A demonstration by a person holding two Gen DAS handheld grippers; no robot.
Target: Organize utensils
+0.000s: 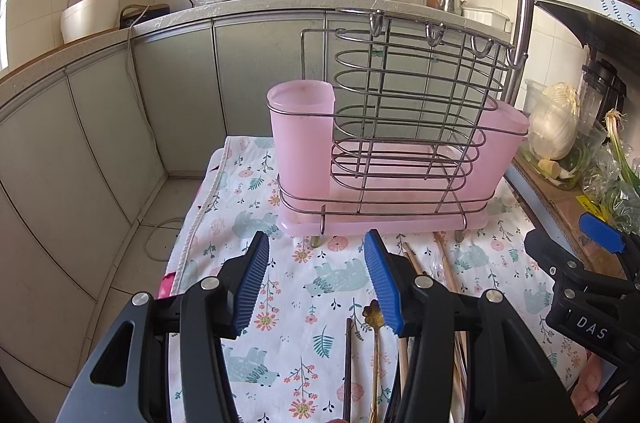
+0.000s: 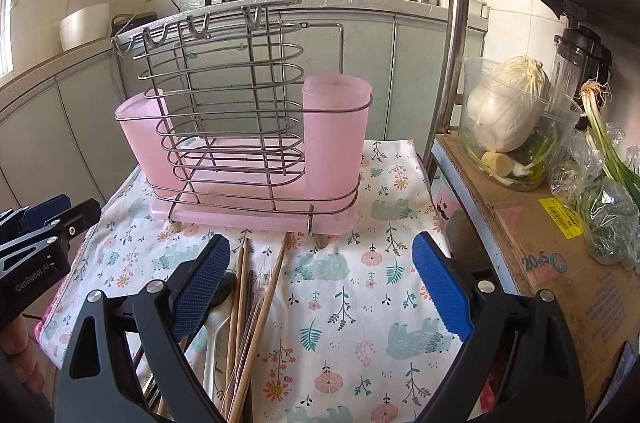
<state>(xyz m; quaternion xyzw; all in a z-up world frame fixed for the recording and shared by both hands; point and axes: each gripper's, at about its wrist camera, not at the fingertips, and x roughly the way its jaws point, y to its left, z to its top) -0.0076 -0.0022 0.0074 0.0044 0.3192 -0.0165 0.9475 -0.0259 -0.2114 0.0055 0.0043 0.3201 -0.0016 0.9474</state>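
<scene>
1 wire rack w/ 2 pink cups, 2 woks behind.

Pale pink plastic cups and tray in silver wire utensil rack; white cloth printed with teal bears, pink flowers; blue ribbed pads on black frame.

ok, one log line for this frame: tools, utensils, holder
left tool: open, empty | right tool: open, empty | chopsticks, spoons: loose on cloth | utensil holder: upright, no utensils seen inside
</scene>
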